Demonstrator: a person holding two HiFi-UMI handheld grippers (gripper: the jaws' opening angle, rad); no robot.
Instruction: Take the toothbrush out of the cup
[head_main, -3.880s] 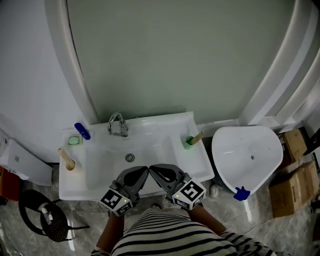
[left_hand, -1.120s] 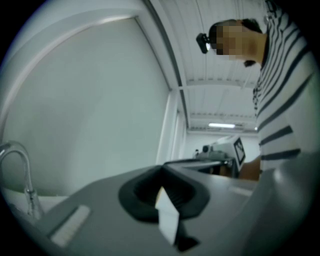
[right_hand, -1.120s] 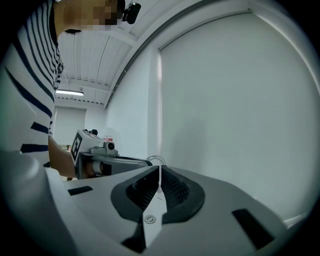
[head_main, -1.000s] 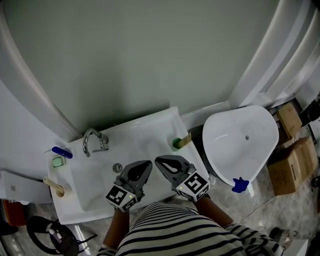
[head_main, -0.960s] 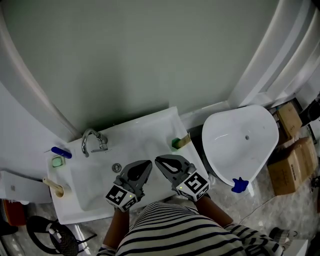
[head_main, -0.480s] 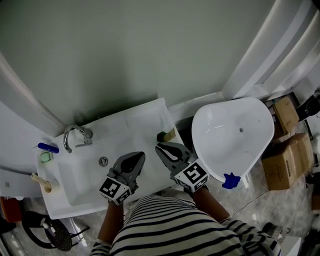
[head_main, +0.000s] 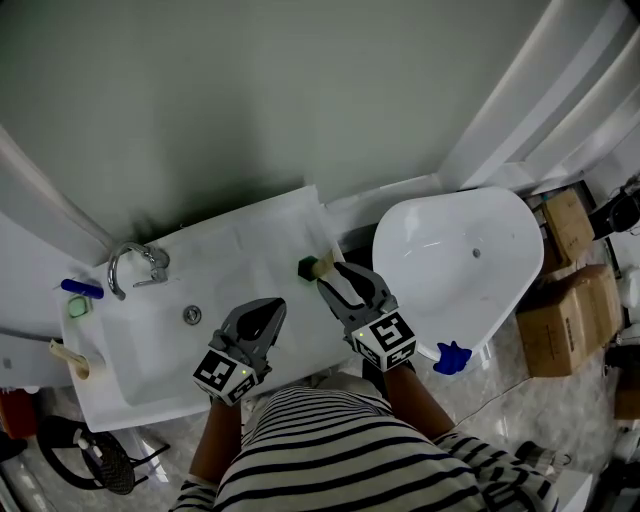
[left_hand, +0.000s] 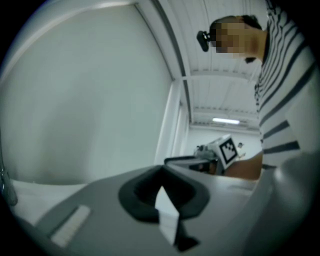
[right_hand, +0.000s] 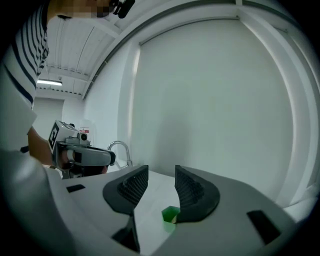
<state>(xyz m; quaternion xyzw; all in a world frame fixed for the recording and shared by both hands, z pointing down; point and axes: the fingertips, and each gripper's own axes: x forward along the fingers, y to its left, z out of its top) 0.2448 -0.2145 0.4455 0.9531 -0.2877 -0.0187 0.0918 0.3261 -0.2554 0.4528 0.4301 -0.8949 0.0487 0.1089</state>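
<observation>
Your left grey hand-held gripper (head_main: 272, 306) sits level, nearer your body, its jaws pressed together on nothing. Your right grey hand-held gripper (head_main: 338, 272) reaches farther, tipped slightly down, its jaws opening with nothing clamped between them.

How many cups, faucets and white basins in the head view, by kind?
Cups: 2 (green cup, beige cup)
Faucets: 1 (faucet)
White basins: 2 (sink, round basin)
Total: 5
</observation>
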